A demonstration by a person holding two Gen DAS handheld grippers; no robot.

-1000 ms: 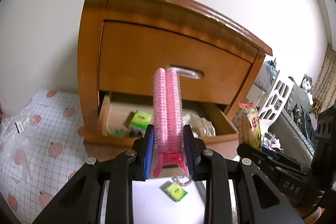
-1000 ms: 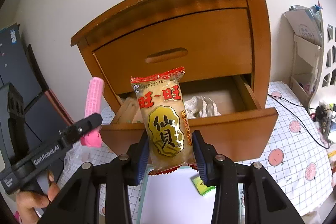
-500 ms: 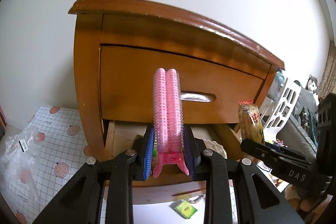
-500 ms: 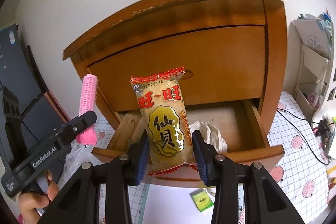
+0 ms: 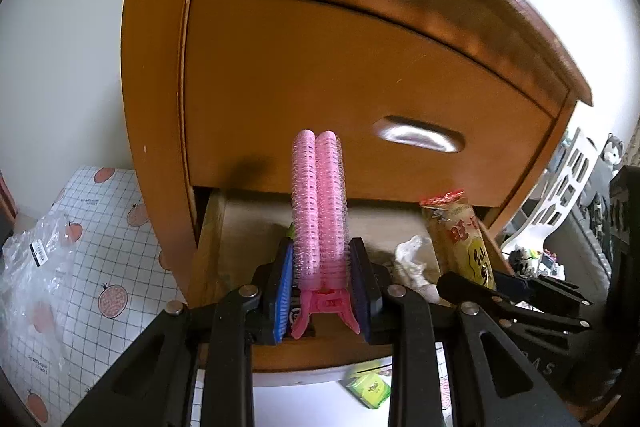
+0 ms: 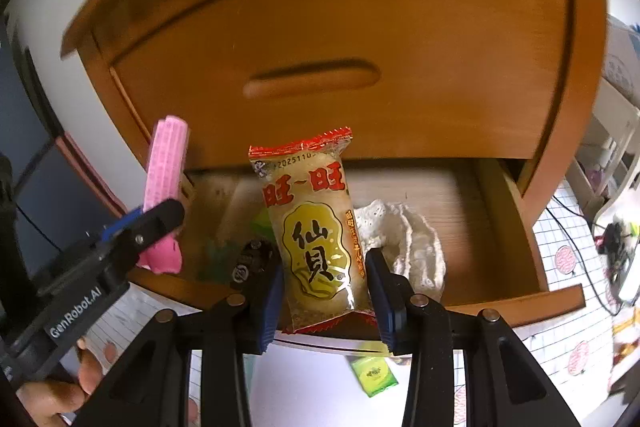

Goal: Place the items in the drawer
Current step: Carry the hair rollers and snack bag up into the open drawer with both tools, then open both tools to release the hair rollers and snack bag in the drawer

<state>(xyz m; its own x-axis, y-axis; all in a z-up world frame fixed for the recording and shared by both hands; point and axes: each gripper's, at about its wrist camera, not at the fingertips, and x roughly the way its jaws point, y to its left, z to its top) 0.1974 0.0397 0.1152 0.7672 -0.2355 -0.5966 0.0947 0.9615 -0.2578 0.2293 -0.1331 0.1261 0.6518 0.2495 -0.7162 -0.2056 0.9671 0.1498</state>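
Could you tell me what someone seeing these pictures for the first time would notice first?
Most likely the pink hair roller clip, standing upright in the left gripper at the centre of the left view. Next, the red-and-yellow snack packet clamped in the right gripper. Both are held at the open lower drawer of a wooden nightstand, where a white cloth lies.

This is a room in a home, most likely a bedroom. A wooden nightstand [image 5: 360,87] with worn edges stands against a plain white wall [image 5: 60,47] and fills the middle of both views. Under it lies a white cover with a grid and fruit pattern [image 5: 100,267]. At the right edge of the left wrist view there are a plush toy [image 5: 614,151] and a white rack [image 5: 568,183] with small personal things.
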